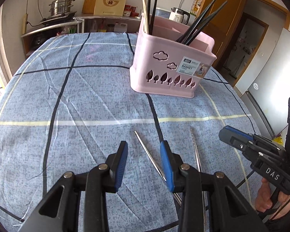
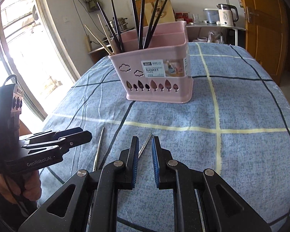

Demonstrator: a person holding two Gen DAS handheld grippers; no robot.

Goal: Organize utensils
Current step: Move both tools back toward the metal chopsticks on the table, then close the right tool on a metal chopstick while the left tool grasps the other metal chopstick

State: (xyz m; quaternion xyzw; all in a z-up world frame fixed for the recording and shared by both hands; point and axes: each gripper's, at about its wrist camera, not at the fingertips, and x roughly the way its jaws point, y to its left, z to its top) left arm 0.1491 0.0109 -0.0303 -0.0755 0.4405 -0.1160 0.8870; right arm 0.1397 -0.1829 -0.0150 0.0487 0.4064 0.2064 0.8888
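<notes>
A pink utensil basket (image 1: 170, 65) (image 2: 156, 73) stands on the blue checked tablecloth, holding several black and wooden chopsticks (image 1: 199, 25) (image 2: 143, 19). Two metal chopsticks lie flat on the cloth near me: one (image 1: 148, 152) (image 2: 98, 147) runs under my left gripper's right finger, the other (image 1: 195, 150) (image 2: 145, 145) lies between my right gripper's fingertips. My left gripper (image 1: 144, 148) is open and empty. My right gripper (image 2: 145, 145) is open around the second chopstick's tip; it shows from the side in the left wrist view (image 1: 241, 141).
The tablecloth (image 1: 77, 106) (image 2: 232, 106) covers the whole table. Behind stand a counter with a steel steamer pot (image 1: 60, 5), a kettle (image 2: 227, 14), a wooden door (image 2: 264, 29) and a bright window (image 2: 25, 48) at left.
</notes>
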